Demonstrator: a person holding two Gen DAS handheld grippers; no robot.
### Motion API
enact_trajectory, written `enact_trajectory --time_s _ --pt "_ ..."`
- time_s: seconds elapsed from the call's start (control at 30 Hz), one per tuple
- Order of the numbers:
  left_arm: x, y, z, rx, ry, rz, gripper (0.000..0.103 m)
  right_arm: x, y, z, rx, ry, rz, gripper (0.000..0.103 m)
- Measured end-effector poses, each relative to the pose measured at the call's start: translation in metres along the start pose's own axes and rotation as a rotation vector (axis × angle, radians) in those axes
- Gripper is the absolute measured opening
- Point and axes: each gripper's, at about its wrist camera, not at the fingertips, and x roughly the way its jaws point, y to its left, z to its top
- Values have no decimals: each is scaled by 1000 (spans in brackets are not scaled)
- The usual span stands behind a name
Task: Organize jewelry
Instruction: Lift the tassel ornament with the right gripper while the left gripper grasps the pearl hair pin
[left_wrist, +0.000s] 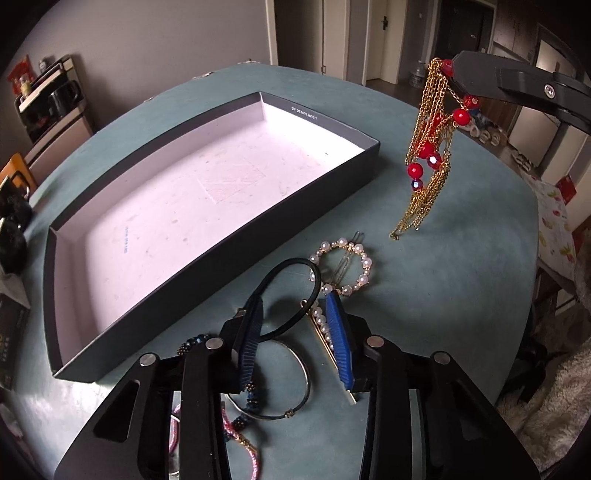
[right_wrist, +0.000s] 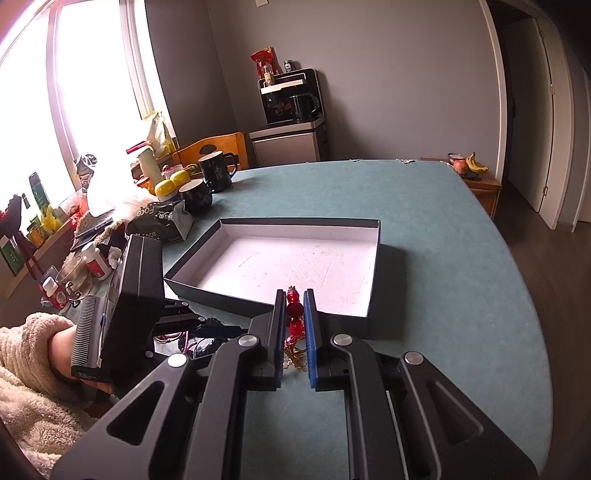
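A shallow dark box (left_wrist: 236, 236) with a white inside lies open on the teal table; it also shows in the right wrist view (right_wrist: 373, 295). My right gripper (right_wrist: 294, 299) is shut on a gold chain necklace with red beads (left_wrist: 428, 155), which hangs in the air to the right of the box; its beads show between the fingers (right_wrist: 294, 308). My left gripper (left_wrist: 295, 306) is open, low over a black hair tie (left_wrist: 291, 299), a pearl bar clip (left_wrist: 321, 321) and a thin bangle (left_wrist: 295, 384). A round pearl clip (left_wrist: 341, 266) lies just ahead.
Beaded and pink bracelets (left_wrist: 236, 421) lie under my left gripper. Mugs (right_wrist: 216, 171), packets and bottles crowd the table's left side. A chair (right_wrist: 210, 149) and a coffee machine on a cabinet (right_wrist: 290, 96) stand beyond. The table edge curves at the right.
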Motion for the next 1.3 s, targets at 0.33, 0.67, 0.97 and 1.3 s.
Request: enact_trajectory --time_s 0.33,0.67,0.97,1.3 --pt "5 3 7 -21 14 -60 10 2 -2 -1 8 3 5 9" --pt "-37 10 10 -38 -100 -48 10 0 -2 7 5 -14 11 9" --pt "-82 42 25 -95 -222 -29 4 4 -14 38 20 -71 -4 9" --pt "-56 40 11 -71 -109 -69 7 8 -19 49 29 -74 -1 9"
